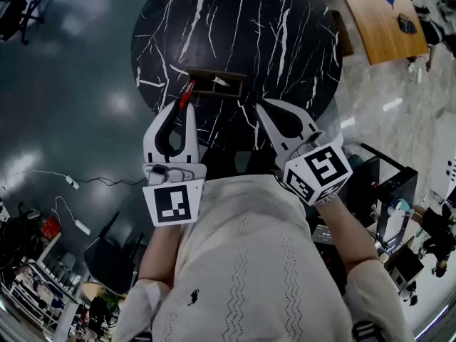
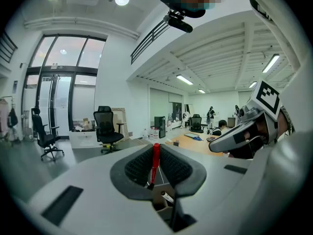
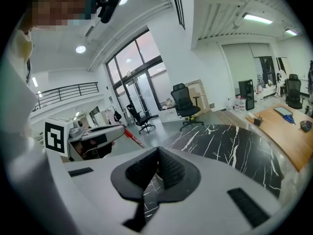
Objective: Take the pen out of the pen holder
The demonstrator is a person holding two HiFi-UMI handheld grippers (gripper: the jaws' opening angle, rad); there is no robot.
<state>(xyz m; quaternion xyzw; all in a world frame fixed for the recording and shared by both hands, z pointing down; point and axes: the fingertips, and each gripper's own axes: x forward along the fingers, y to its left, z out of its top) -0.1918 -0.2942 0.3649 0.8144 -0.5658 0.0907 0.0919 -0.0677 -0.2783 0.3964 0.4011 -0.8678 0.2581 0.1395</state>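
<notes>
A red pen (image 1: pixel 187 95) is clamped upright between the shut jaws of my left gripper (image 1: pixel 183 107), just above the near left corner of the dark rectangular pen holder (image 1: pixel 206 72). The holder lies on the round black marble table (image 1: pixel 235 20) with a white pen (image 1: pixel 221 82) still in it. In the left gripper view the red pen (image 2: pixel 155 161) stands between the pads of the left gripper (image 2: pixel 155 150), with the holder (image 2: pixel 157 199) below. My right gripper (image 1: pixel 262 107) hovers right of the holder, shut and empty; the right gripper (image 3: pixel 157 152) shows nothing between its pads.
A wooden table (image 1: pixel 385 9) stands beyond the marble one at the upper right. An office chair (image 1: pixel 25 9) is at the upper left. A black frame cart (image 1: pixel 385 184) sits at the right, and cables (image 1: pixel 71 184) trail on the floor at the left.
</notes>
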